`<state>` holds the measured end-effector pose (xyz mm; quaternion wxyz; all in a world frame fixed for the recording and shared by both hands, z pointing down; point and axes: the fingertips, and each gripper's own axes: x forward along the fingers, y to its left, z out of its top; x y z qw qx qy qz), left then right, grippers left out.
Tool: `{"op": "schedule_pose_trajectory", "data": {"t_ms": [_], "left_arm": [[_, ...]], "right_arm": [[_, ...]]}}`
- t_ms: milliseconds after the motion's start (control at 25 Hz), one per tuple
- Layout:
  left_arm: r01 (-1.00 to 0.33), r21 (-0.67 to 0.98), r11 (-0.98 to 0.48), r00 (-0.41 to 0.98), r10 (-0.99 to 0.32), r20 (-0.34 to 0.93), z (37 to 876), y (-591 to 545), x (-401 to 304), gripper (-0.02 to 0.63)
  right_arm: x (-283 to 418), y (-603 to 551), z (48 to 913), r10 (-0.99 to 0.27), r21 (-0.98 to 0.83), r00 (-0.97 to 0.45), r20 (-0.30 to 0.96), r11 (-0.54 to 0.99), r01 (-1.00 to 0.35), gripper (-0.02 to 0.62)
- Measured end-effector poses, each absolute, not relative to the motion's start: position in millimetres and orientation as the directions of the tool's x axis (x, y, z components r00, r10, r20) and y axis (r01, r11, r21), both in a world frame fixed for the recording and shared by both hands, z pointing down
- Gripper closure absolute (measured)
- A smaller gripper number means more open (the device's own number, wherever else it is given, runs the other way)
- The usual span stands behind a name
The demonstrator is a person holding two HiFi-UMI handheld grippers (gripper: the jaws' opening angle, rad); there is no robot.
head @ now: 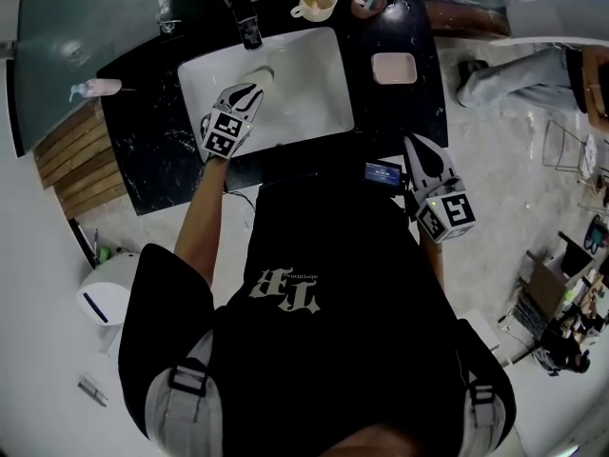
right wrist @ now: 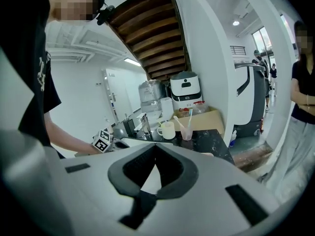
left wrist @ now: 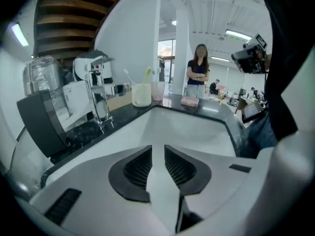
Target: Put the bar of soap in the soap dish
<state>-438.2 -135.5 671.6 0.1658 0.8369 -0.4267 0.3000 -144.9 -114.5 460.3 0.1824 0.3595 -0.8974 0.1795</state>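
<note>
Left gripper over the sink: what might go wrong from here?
1. The left gripper has its jaws only narrowly apart. Against what looks like the pale soap bar, it may shove the bar along the smooth sink instead of taking it.
2. The soap dish sits on the counter right of the sink, near the mug. A slippery bar might drop on the way.
</note>
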Motion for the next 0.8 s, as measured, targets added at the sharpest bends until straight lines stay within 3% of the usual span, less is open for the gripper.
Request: {"op": "schedule_pose_trajectory", "data": {"t_ms": [400, 600, 800], "left_arm": [[-0.780, 0.069, -0.622, 0.387, -0.393, 0.835, 775, -152, -459, 0.381], [-0.741, 0.082, -0.666, 0.368, -0.301, 0.880, 804, -158, -461, 0.340], [-0.672, 0.080, -0.737, 0.333, -0.204, 0.921, 828, -164, -462, 0.338]], "right_arm": [[-158, -131, 475, -0.559, -0.196, -0.670, 0.488, 0.678, -0.708, 0.588], [-161, -134, 484, -0.551, -0.203, -0.658, 0.513, 0.667, -0.717, 0.588], [-170, -139, 491, -0.534, -0.207, -0.661, 0.528, 0.674, -0.709, 0.588]]}}
